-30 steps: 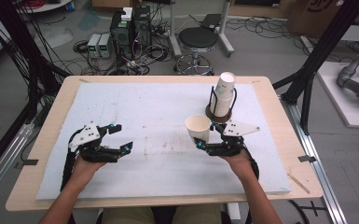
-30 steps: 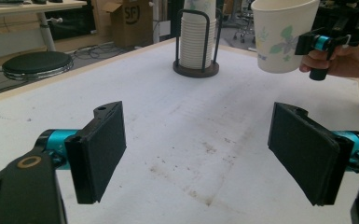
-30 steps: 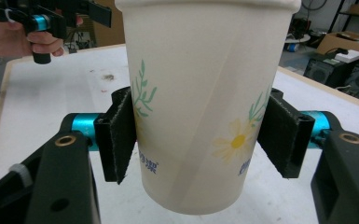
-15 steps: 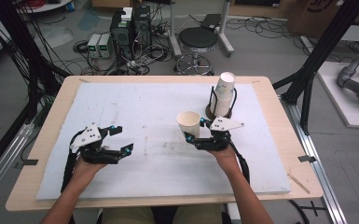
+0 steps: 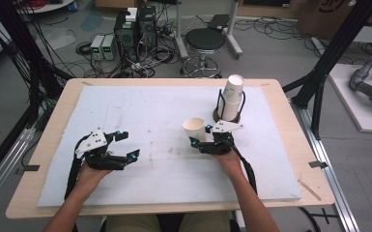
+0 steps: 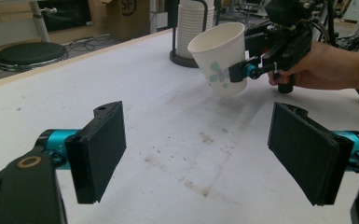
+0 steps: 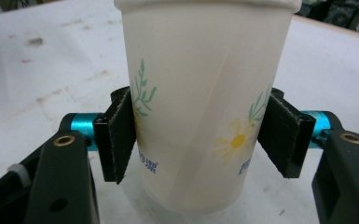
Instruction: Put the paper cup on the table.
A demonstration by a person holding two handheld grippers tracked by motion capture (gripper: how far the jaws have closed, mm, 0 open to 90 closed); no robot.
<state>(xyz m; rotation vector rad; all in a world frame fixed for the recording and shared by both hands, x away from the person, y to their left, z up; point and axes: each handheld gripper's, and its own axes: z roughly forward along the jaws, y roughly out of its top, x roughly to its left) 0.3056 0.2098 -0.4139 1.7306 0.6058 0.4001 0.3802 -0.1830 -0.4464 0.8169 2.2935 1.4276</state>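
White mat [image 5: 140,111] | cup stack [image 5: 232,96] just behind held cup [image 5: 194,130]

Paper cup [image 7: 205,93] rim cut off by top edge (right gripper view); print below daisy unreadable, blurred.

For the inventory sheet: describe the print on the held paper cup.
White paper cup printed with green leafy sprigs, a yellow-centred daisy and small blue lettering; clearest in the right gripper view.
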